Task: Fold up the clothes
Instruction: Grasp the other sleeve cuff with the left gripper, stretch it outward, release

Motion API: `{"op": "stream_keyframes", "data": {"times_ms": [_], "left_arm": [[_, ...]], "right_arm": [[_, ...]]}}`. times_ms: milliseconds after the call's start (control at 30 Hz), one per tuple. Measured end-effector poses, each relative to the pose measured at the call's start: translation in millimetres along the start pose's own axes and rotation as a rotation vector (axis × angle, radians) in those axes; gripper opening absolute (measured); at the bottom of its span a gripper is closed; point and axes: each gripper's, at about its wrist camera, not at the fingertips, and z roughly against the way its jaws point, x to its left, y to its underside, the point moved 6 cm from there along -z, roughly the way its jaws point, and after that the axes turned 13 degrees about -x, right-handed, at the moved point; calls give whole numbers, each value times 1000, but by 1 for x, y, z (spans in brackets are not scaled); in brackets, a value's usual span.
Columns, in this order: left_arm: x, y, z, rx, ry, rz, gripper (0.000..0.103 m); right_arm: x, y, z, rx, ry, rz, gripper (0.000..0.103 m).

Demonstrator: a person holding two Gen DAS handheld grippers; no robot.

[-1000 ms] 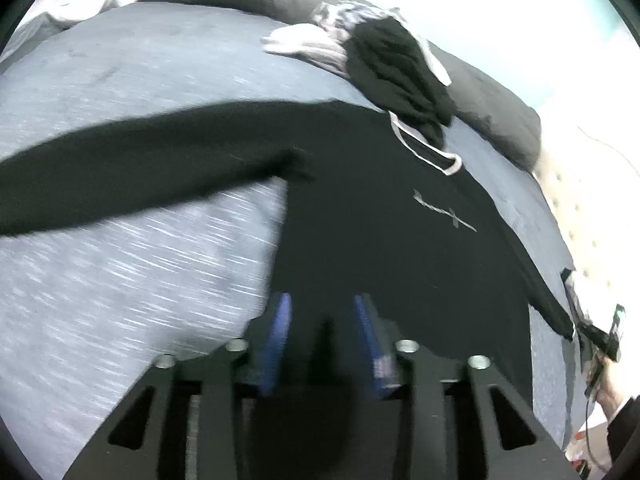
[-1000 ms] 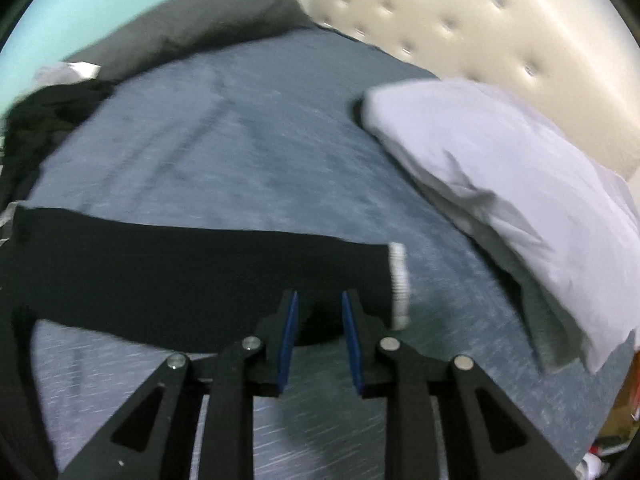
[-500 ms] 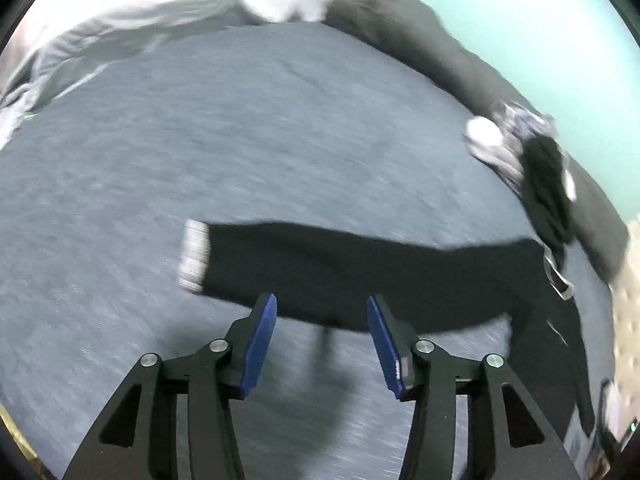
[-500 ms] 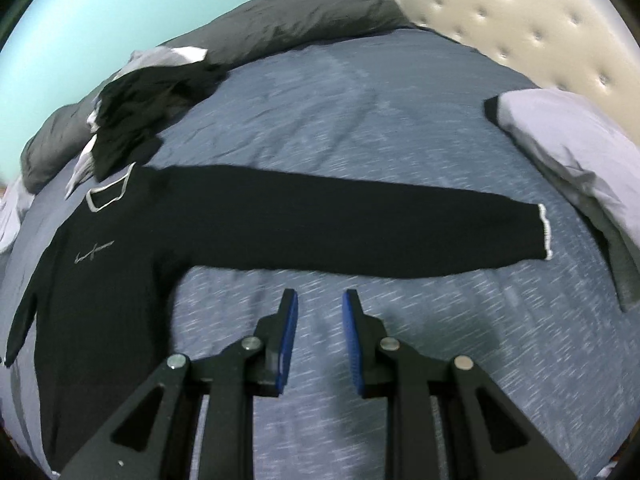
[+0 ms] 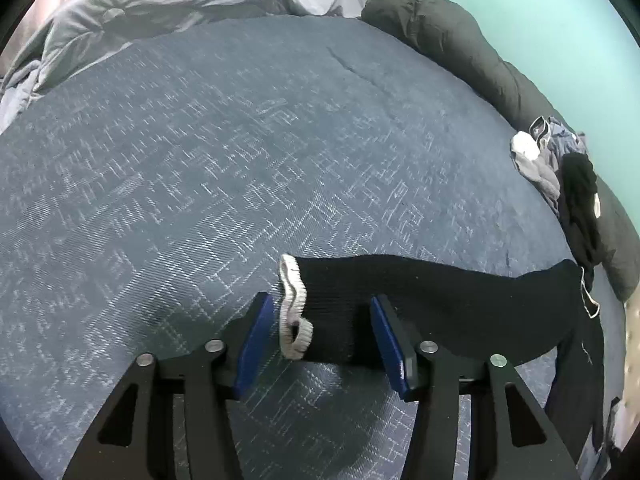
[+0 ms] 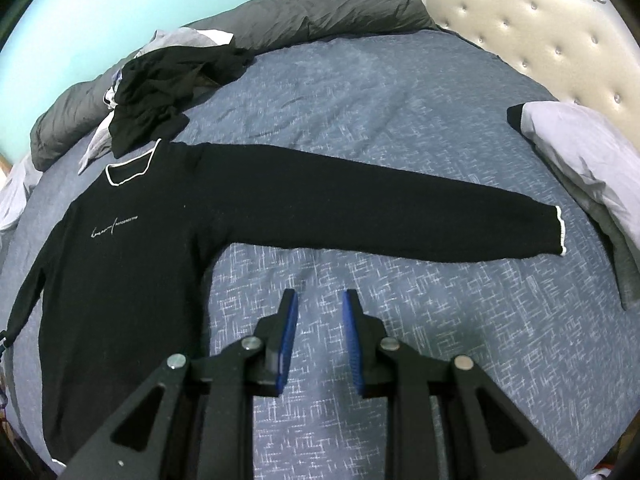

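Note:
A black long-sleeved sweater [image 6: 120, 240] with white trim lies flat on the blue bedspread [image 6: 400, 120], one sleeve [image 6: 380, 216] stretched right toward a white cuff [image 6: 561, 232]. My right gripper [image 6: 319, 312] is open and empty above the bedspread, just below that sleeve. In the left wrist view the other sleeve [image 5: 420, 300] runs left to its white cuff [image 5: 294, 308]. My left gripper [image 5: 322, 316] is open, its fingers on either side of the cuff end, with the sleeve end between them.
A pile of dark and light clothes [image 6: 168, 80] lies above the sweater's collar. A rolled grey duvet [image 6: 312, 12] runs along the far edge. A lilac pillow [image 6: 580, 152] and tufted headboard [image 6: 540, 32] are at right. A grey quilt [image 5: 160, 4] lies at the far left.
My left gripper has swung from the sweater body out to the sleeve cuff and opened wide around it. My right gripper has drawn back from the other sleeve and let go of it.

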Motion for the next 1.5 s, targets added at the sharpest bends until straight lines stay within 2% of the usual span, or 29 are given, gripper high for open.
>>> {"op": "stream_keyframes", "data": {"times_ms": [33, 67, 133, 267, 500, 667, 800, 867, 1000, 1033, 1133, 1200, 1333, 1500], "left_arm": [[0, 1, -1, 0, 8, 3, 26], [-1, 1, -1, -6, 11, 0, 18], [-3, 0, 0, -20, 17, -8, 10], [-9, -16, 18, -80, 28, -40, 7], [-8, -58, 42, -150, 15, -54, 6], [-1, -70, 31, -134, -3, -37, 6], [7, -59, 10, -55, -4, 6, 6], [17, -49, 4, -24, 4, 65, 9], [30, -42, 14, -36, 1, 87, 11], [33, -42, 18, -38, 2, 93, 14], [41, -39, 30, -45, 8, 114, 37], [41, -37, 32, -40, 19, 98, 38], [23, -26, 29, -15, 23, 1, 38], [13, -7, 10, 26, -37, -79, 38]], "right_arm": [[0, 0, 0, 2, 1, -2, 22], [0, 1, -1, 3, 2, -4, 22], [-1, 2, -1, 4, 5, -4, 22], [-2, 3, -2, 8, 5, -4, 22], [-6, 7, -3, 9, -1, -30, 22], [-5, 9, -2, 12, -6, -30, 22], [-6, 12, -3, 25, -4, -23, 22], [-6, 13, -4, 28, -4, -24, 22], [-5, 17, -8, 38, -10, -33, 22], [-4, 18, -9, 40, -11, -35, 22], [-1, 22, -13, 45, -19, -48, 22], [1, 23, -14, 48, -25, -58, 22], [8, 26, -16, 53, -35, -58, 22], [11, 25, -12, 51, -38, -42, 22]]}}
